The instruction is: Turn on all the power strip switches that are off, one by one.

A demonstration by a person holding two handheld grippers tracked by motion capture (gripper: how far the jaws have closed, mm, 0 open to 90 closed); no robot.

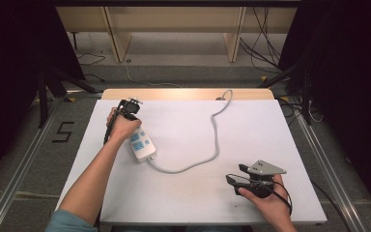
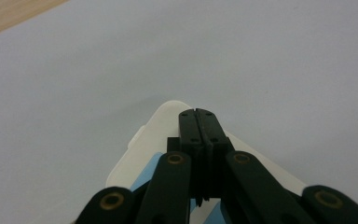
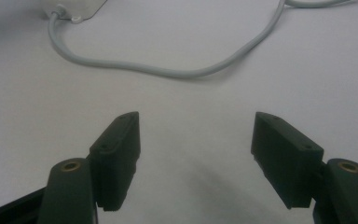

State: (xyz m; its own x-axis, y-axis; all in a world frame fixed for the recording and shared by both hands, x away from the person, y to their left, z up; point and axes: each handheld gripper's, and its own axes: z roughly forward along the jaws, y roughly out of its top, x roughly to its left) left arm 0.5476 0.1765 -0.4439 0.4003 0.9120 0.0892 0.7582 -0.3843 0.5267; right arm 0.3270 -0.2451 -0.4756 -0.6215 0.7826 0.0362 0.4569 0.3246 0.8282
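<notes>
A white power strip (image 1: 142, 144) with blue socket faces lies at the left of the white table top (image 1: 251, 125). Its grey cable (image 1: 207, 157) curves right and runs to the far edge. My left gripper (image 2: 198, 116) is shut, with nothing between its jaws. Its tips point down over the strip's white top (image 2: 165, 128); I cannot tell whether they touch it. In the high view the left hand (image 1: 123, 126) covers those jaws. My right gripper (image 1: 235, 174) rests at the near right, open and empty, above bare table (image 3: 196, 140). The cable (image 3: 168, 71) lies ahead of it.
A wooden strip (image 1: 188, 93) borders the table's far edge. Beyond it stand wooden furniture legs (image 1: 118, 38) and loose floor cables (image 1: 263, 48). Metal rails (image 1: 326, 159) run along both sides of the table.
</notes>
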